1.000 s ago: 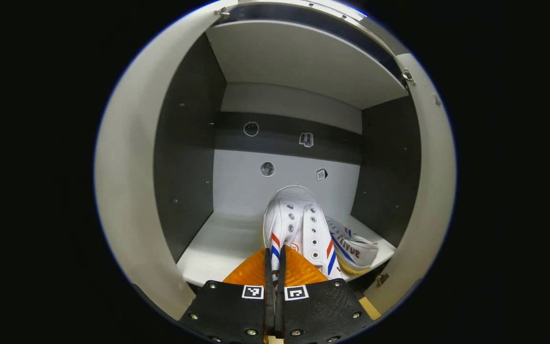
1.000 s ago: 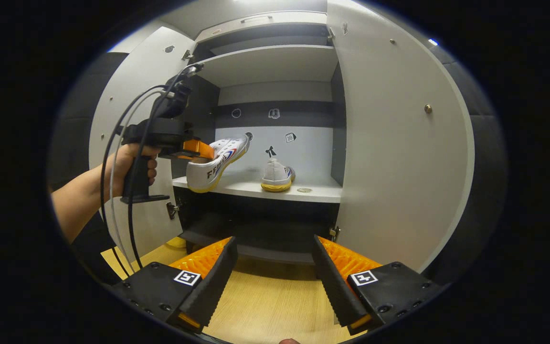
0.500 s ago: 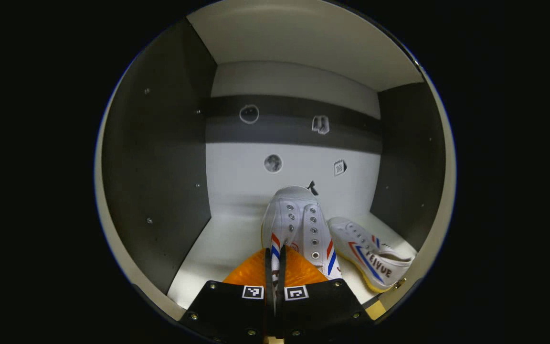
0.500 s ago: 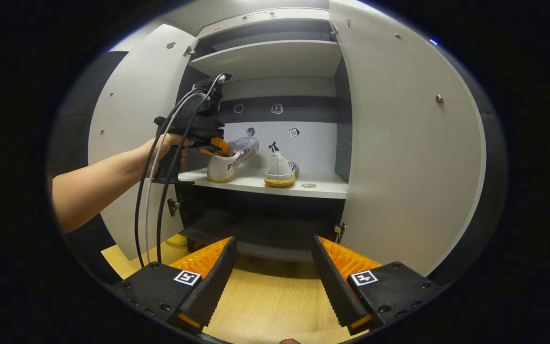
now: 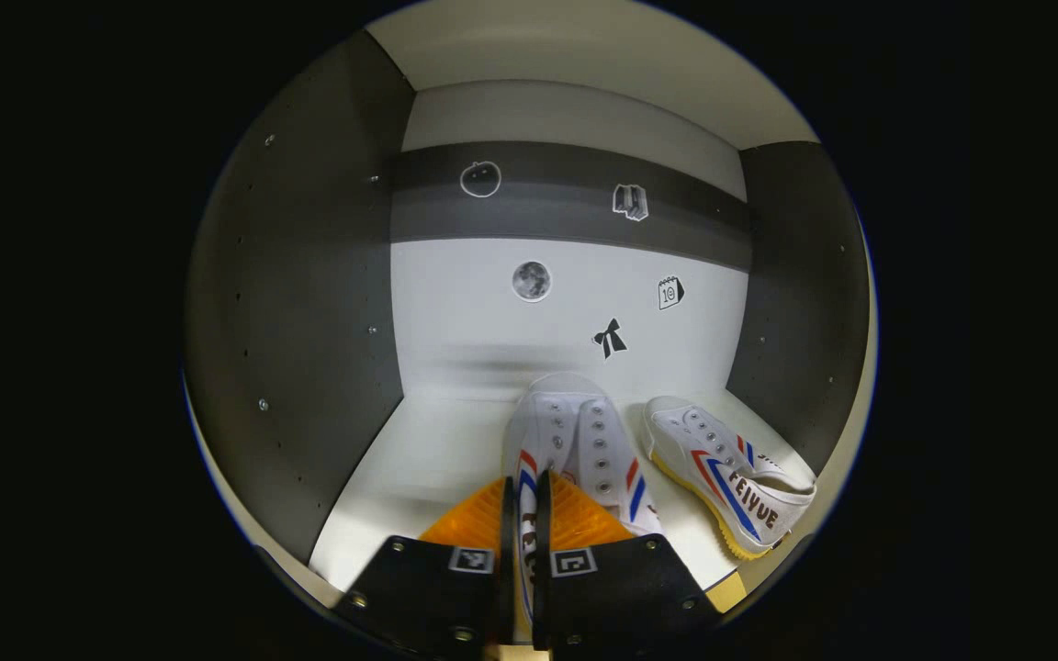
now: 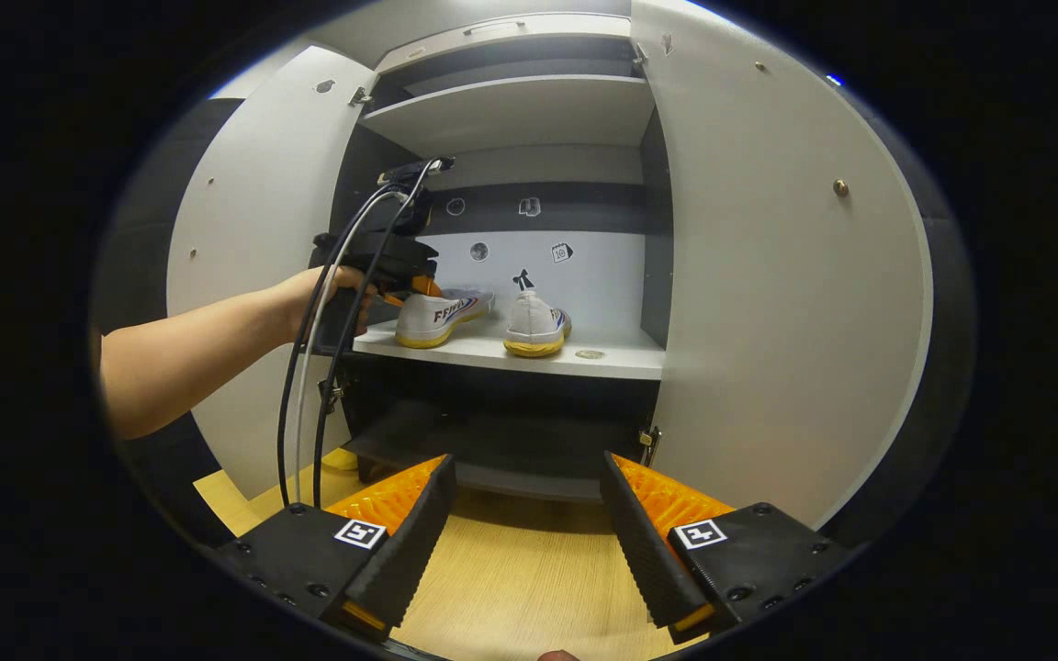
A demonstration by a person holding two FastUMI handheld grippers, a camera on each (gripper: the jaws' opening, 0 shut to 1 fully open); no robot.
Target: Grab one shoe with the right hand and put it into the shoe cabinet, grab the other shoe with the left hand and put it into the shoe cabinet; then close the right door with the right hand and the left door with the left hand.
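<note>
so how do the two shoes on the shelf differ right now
The left shoe is clamped at its heel in the left claw; the right shoe stands free, untouched.
In the right gripper view the left shoe shows its striped side and points toward the back right, while the right shoe shows its heel and points straight back.
Both are white canvas sneakers with yellow soles and red-and-blue stripes, on the same shelf.

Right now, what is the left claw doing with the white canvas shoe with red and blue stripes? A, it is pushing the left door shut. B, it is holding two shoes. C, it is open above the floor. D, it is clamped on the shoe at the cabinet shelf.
D: the left claw is shut on the white canvas shoe with red and blue stripes, low over the grey cabinet shelf, beside the other white shoe.
</note>
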